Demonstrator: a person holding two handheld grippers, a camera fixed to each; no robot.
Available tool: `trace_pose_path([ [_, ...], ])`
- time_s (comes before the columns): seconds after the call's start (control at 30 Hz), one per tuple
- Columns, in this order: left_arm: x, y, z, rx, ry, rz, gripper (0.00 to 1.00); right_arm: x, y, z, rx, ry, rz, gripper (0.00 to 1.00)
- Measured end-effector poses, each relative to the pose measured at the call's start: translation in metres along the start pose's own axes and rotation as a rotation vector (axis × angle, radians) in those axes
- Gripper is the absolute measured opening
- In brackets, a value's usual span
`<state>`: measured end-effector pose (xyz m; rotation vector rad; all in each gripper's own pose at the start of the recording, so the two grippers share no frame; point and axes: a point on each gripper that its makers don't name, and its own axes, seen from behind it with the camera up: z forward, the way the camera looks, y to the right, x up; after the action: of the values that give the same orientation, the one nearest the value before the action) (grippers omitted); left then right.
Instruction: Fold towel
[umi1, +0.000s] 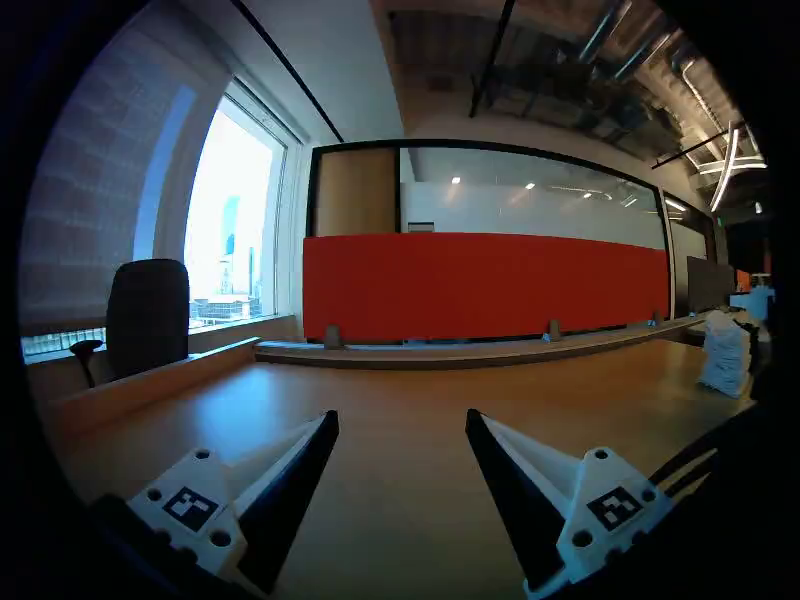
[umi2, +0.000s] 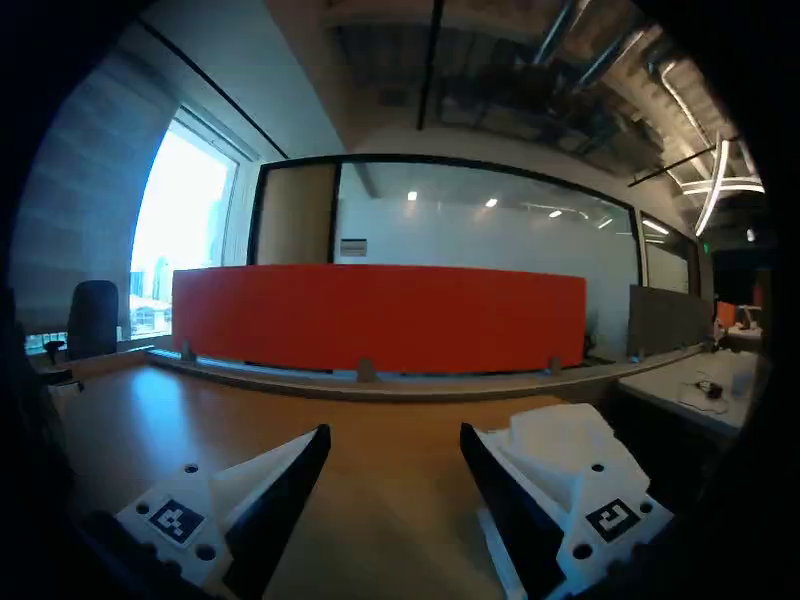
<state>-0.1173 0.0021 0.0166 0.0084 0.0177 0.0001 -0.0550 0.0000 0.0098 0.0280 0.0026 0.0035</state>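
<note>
My left gripper (umi1: 400, 414) is open low over a wooden table (umi1: 400, 470), with nothing between its fingers. A stack of white folded towels (umi1: 725, 355) stands at the table's far right edge in the left gripper view, well away from that gripper. My right gripper (umi2: 393, 430) is also open and empty above the same table (umi2: 390, 500). In the right gripper view a white towel pile (umi2: 555, 432) sits just behind and beside the right finger; I cannot tell whether the finger touches it.
A long red partition (umi1: 480, 285) runs along the table's far edge, also seen as the red partition (umi2: 380, 315). A black office chair (umi1: 147, 315) stands by the window at the left. A second desk (umi2: 690, 385) with small items lies to the right.
</note>
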Motion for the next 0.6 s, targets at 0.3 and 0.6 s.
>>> trace_pose_path([
  [0.3, -0.001, 0.0, 0.0, 0.0, 0.0, 0.0, 0.94, -0.029, 0.01, 0.0, 0.001, 0.002, 0.03, 1.0],
  [0.6, -0.001, 0.0, 0.0, 0.0, 0.0, 0.0, 0.94, -0.052, 0.021, 0.002, -0.013, -0.004, 0.078, 1.0],
])
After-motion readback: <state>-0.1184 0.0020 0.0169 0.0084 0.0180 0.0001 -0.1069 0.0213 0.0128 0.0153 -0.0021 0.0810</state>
